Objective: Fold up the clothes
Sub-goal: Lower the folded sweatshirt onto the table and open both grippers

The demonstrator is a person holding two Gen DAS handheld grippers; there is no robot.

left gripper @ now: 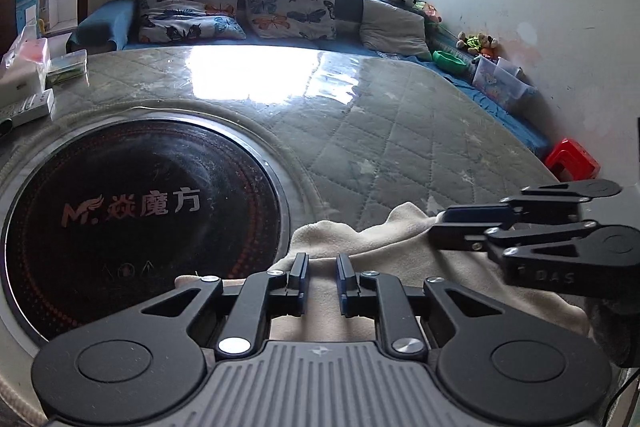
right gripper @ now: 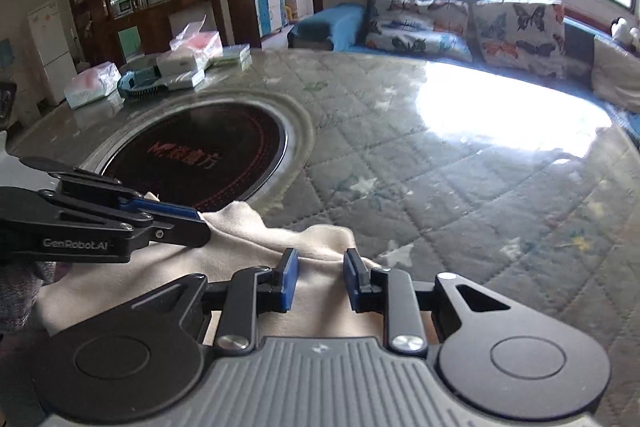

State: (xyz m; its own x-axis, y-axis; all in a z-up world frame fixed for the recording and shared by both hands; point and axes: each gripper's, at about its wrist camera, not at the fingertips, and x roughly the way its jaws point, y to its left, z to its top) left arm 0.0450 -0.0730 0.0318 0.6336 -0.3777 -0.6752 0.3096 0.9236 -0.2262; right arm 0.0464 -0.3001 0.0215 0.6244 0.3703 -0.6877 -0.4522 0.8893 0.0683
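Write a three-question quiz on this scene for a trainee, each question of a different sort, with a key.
1. True or false: the cream garment lies on the sofa.
2. Multiple choice: the black round hotplate set into the table lies, in the left wrist view, to the A) left of the left gripper, B) right of it, C) behind the butterfly cushions.
3. Fill in: in the right wrist view, the fabric seen between the fingers of the right gripper is ____ in colour.

Key
1. False: it lies on the quilted table beside the hotplate.
2. A.
3. Cream.
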